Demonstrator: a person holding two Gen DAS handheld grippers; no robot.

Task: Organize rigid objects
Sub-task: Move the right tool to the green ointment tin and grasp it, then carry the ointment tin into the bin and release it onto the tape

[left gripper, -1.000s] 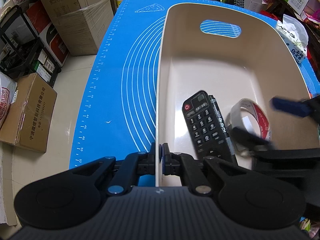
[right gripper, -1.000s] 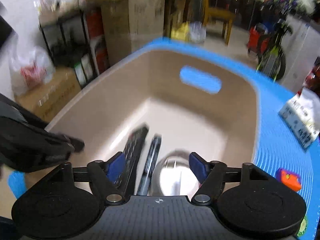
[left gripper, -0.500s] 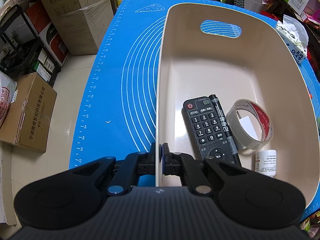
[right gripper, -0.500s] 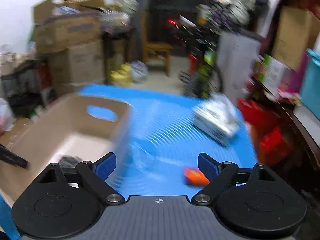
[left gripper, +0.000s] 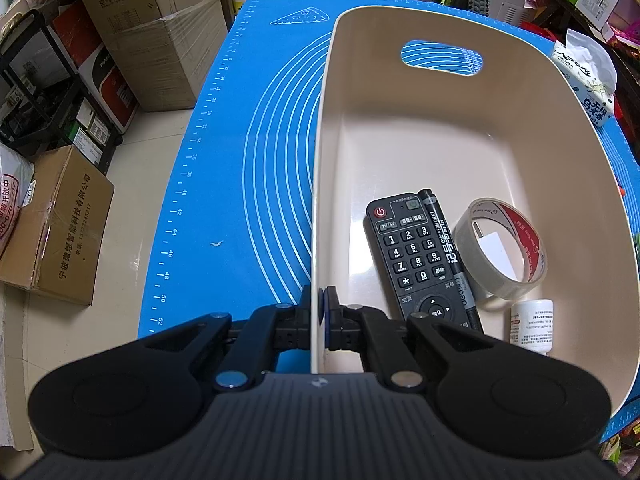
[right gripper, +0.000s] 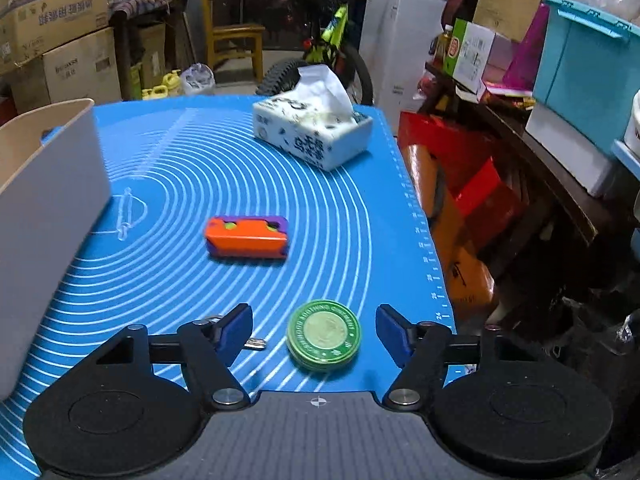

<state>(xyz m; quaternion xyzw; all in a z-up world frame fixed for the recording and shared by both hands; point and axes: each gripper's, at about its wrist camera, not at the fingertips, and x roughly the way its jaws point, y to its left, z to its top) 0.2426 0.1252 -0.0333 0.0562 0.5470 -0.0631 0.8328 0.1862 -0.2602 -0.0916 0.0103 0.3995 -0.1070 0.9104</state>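
Note:
My left gripper (left gripper: 319, 312) is shut on the near rim of the beige bin (left gripper: 440, 120). Inside the bin lie a black remote (left gripper: 412, 256), a black marker (left gripper: 446, 248), a roll of clear tape (left gripper: 504, 250) and a small white bottle (left gripper: 532, 326). In the right wrist view my right gripper (right gripper: 316, 330) hovers over the blue mat (right gripper: 180, 184), its jaws closing but still wide. A round green tin (right gripper: 323, 334) lies between the fingers, untouched. An orange and purple block (right gripper: 247, 236) lies further out. A small metal piece (right gripper: 256, 344) peeks out by the left finger.
A tissue box (right gripper: 312, 132) stands at the mat's far right corner. The bin's outer wall (right gripper: 44, 208) rises at the left of the right wrist view. Cardboard boxes (left gripper: 160, 28), a bicycle (right gripper: 324, 40) and cluttered shelves surround the table.
My right gripper left the bin, where the tape roll now lies, and swung right over the mat to the green tin. The left gripper kept still on the rim.

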